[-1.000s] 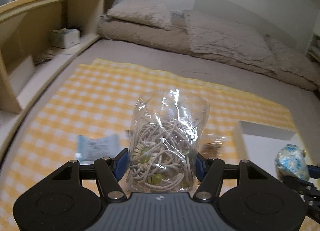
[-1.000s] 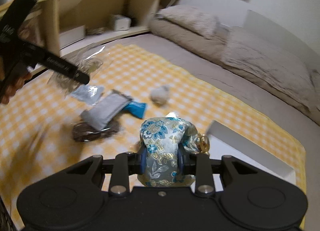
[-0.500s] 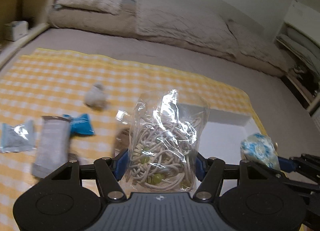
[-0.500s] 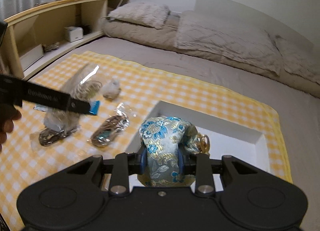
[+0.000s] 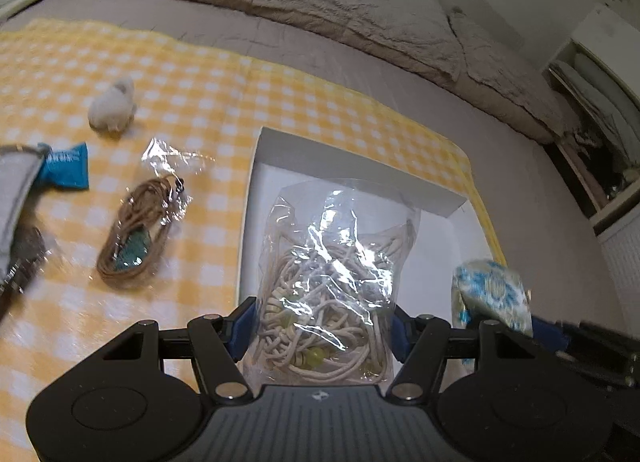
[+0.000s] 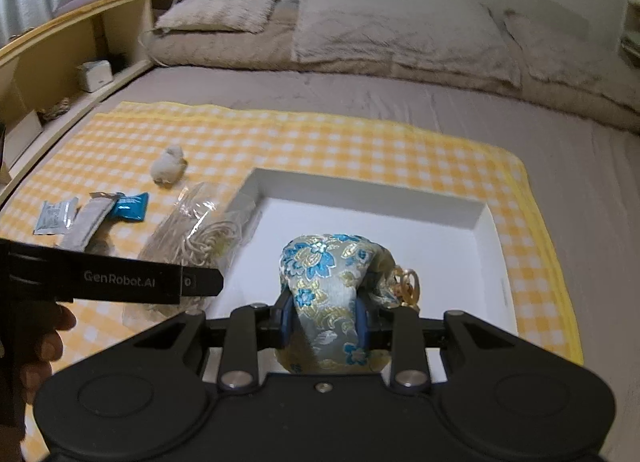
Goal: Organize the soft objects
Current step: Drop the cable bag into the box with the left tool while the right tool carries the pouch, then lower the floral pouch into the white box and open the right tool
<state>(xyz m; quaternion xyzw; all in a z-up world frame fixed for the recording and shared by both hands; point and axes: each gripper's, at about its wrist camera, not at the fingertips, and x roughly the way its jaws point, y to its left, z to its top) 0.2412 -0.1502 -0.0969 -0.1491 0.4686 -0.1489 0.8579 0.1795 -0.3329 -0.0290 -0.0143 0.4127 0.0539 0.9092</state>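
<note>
Left wrist view: the left gripper (image 5: 320, 326) pinches a clear bag of pale cord (image 5: 332, 278) above the white box (image 5: 256, 197) on the checked cloth (image 5: 200, 73).

Right wrist view: the right gripper (image 6: 322, 320) clamps a floral brocade pouch (image 6: 328, 282), seemingly over the box interior.

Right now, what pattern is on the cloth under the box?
Yellow-and-white check cloth, clearest in the right wrist view.
</note>
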